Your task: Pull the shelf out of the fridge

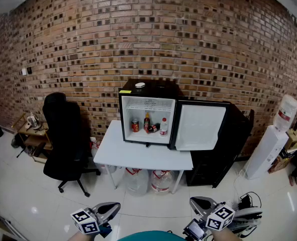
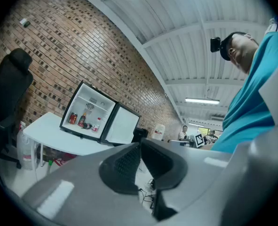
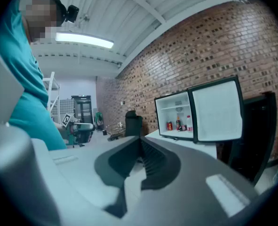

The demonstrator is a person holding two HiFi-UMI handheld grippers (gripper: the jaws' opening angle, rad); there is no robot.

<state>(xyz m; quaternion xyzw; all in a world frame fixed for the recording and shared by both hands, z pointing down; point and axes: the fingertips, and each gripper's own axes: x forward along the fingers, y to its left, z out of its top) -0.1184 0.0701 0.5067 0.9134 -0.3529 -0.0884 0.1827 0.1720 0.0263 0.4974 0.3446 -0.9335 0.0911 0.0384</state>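
The fridge (image 1: 147,115) stands on a white table (image 1: 138,157) against the brick wall, its door (image 1: 201,127) swung wide to the right. The shelf (image 1: 149,105) is still inside, high in the compartment, well apart from both grippers. On the fridge floor below it stand a red can (image 1: 134,125) and two bottles (image 1: 146,121).

Only the head view takes in the whole setting: a black chair (image 1: 63,134) left of the table, water jugs (image 1: 138,179) under it, a dispenser (image 1: 276,139) at far right, and a small white thing (image 1: 140,85) on the fridge top. Here the left gripper (image 1: 113,208) and right gripper (image 1: 197,203) show at the bottom edge, but too small to read the jaws.

The gripper views settle that. In the left gripper view the jaws are pressed together with nothing between them, and the fridge sits far off to the left (tilted in the picture). This view also shows the ribbed ceiling, a teal shirt (image 2: 251,107) and people (image 2: 183,132) deep in the room, none of which the head view catches.

In the right gripper view the jaws likewise meet, holding nothing. The fridge lies far off to the right, and to the left there is a long hall with metal racks (image 3: 82,109).
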